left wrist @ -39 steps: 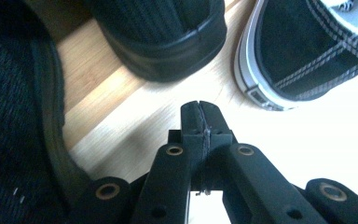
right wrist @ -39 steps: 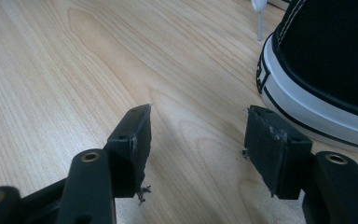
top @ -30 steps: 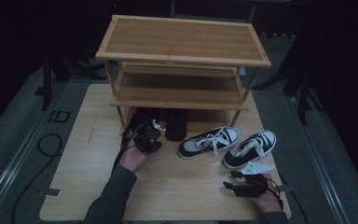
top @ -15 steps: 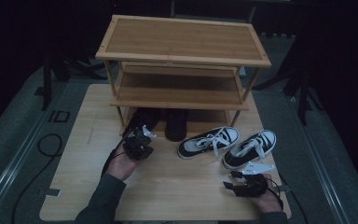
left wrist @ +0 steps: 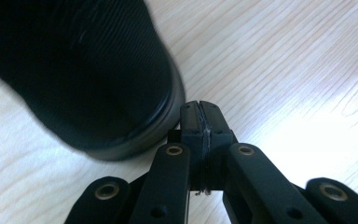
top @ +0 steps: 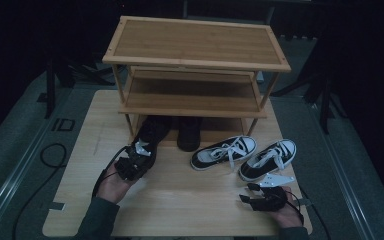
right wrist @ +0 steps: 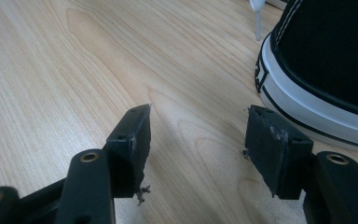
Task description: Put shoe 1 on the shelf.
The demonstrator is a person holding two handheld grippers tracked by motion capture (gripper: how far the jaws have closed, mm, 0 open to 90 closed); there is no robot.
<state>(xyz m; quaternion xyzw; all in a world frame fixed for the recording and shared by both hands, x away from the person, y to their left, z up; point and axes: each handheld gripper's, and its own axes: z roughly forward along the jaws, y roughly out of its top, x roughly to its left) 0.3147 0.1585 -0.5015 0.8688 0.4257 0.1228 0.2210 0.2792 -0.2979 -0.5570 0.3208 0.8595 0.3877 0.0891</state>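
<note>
I count four shoes on the table [top: 180,195]: two black shoes and two black-and-white sneakers. One black shoe [top: 150,135] lies left of centre, its toe half under the three-shelf rack [top: 195,60]; the other [top: 189,132] stands partly hidden there. My left gripper [top: 139,156] sits clenched on nothing, just beside the first shoe's sole. My right gripper [top: 247,192], lower right, rests released near one sneaker [top: 267,159]; the second sneaker [top: 223,151] lies beside it.

The left gripper [top: 139,154] has its jaws pressed flat together with nothing between them, its hand [top: 111,184] reaching forward from a sleeved forearm, while the right gripper [top: 247,192] rests low at the near edge, its jaws standing apart and empty.
</note>
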